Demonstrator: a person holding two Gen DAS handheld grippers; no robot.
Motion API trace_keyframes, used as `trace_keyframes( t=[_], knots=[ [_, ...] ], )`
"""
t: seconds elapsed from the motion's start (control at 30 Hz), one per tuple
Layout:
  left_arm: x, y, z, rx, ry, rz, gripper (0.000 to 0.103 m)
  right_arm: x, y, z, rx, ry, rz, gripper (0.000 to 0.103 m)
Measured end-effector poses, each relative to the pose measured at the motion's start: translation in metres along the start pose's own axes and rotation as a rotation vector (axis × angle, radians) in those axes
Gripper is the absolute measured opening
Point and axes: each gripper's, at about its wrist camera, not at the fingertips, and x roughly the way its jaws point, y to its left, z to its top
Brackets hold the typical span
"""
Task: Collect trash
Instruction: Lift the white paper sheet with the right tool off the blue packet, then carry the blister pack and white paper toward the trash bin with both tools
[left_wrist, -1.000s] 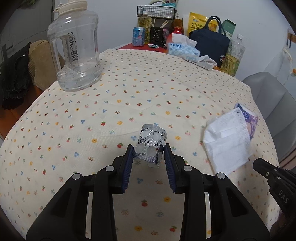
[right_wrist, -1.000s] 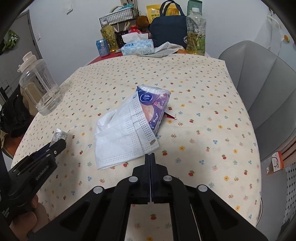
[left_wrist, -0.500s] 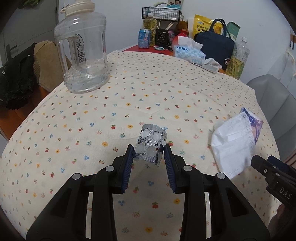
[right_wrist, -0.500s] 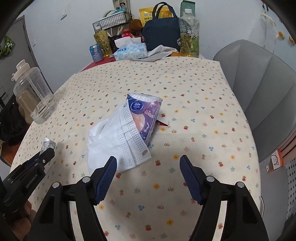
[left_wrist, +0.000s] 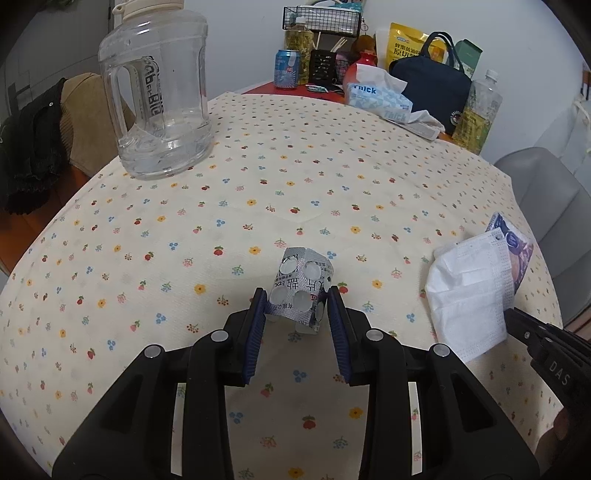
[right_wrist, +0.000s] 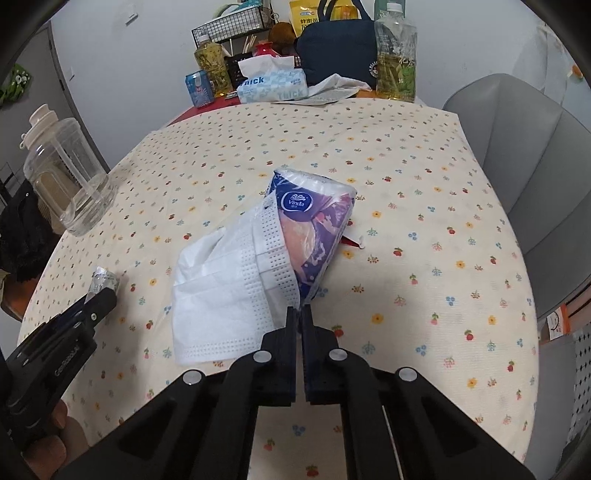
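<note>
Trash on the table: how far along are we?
Done: the left gripper is shut on the empty pill pack. In hand: the right gripper, just closed, sits at the near tip of the face mask and tissue packet; grip unclear. Left: no bin in view.

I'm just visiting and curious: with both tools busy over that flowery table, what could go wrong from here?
1. The left hand-held gripper pinches a bent, empty pill blister pack by its edges; it may slip out.
2. The right hand-held gripper has just closed at the corner of the face mask and Vinda tissue pack; it may catch only one, or neither.
</note>
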Motion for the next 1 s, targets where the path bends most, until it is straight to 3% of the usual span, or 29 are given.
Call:
trace_keyframes(
  t=[0.3, 0.63, 1.0],
  knots=[
    [-0.032, -0.012, -0.003, 0.007, -0.049, -0.039, 0.034, -0.05, -0.002, -0.014, -0.026, -0.06, 0.005, 0.002],
    [-0.069, -0.052, -0.009, 0.075, -0.099, -0.096, 0.034, -0.116, -0.023, -0.032, -0.01, -0.153, -0.01, 0.002],
    [-0.106, -0.094, -0.021, 0.159, -0.136, -0.148, 0.034, -0.161, -0.052, -0.048, 0.039, -0.215, -0.028, 0.002]
  ],
)
